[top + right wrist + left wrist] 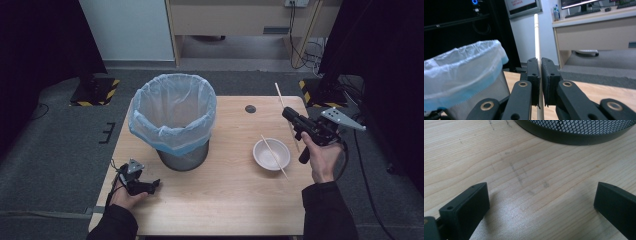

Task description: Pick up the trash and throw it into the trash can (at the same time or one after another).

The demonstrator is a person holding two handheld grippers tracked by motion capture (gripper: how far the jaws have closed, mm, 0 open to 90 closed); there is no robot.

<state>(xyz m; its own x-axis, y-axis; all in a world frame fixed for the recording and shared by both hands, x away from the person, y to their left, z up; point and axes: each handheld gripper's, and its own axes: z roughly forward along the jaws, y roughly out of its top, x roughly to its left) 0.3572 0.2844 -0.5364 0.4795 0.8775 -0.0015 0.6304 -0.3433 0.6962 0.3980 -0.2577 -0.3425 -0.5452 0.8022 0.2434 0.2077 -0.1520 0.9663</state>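
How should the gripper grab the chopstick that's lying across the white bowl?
Grip the chopstick on its upper end, the part sticking out over the bowl rim, probably coming from above with the jaws across the stick. It is thin and rests slanted on the rim, so that end is raised off the table with room underneath.

No legible text, label, brand or number anywhere. Red lettering on a framed wall sign point(523, 5), far behind the bin, too blurred to read. Monitor point(576, 3) on the far desk lit, content unreadable. Yellow-and-black hazard striping point(109, 90) on floor bases, far left and far right.
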